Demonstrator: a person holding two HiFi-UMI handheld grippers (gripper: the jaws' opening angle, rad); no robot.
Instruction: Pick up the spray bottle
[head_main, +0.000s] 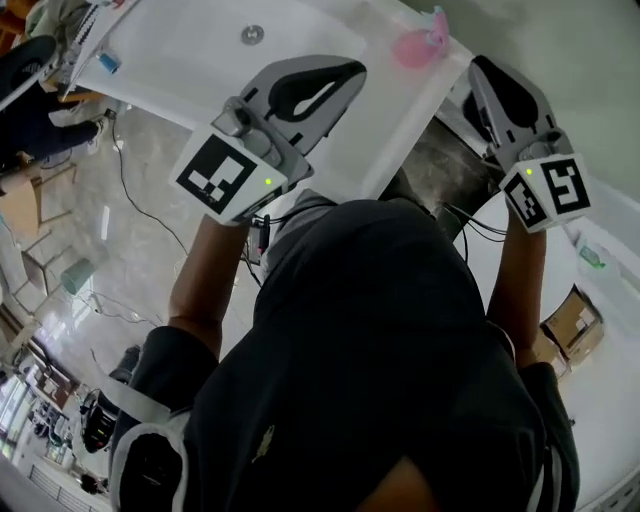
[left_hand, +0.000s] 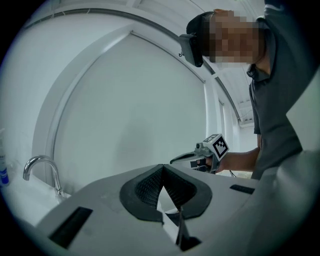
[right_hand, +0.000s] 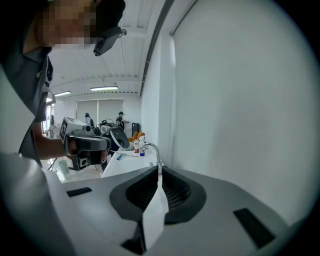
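Note:
No spray bottle is plainly recognisable. A blurred pink object (head_main: 418, 44) sits at the far edge of the white counter (head_main: 200, 60); what it is I cannot tell. My left gripper (head_main: 356, 68) hovers over the counter, jaw tips together and nothing between them; its own view shows the same (left_hand: 162, 167). My right gripper (head_main: 478, 62) is held to the right of the pink object and is shut and empty too (right_hand: 160, 169). In each gripper view the other gripper shows, held in a hand.
A chrome faucet (right_hand: 150, 149) rises from the counter, also visible in the left gripper view (left_hand: 42, 170). Small bottles (right_hand: 137, 145) stand beyond the faucet. A white wall (left_hand: 130, 100) backs the counter. Cables (head_main: 140, 200) trail across the glossy floor.

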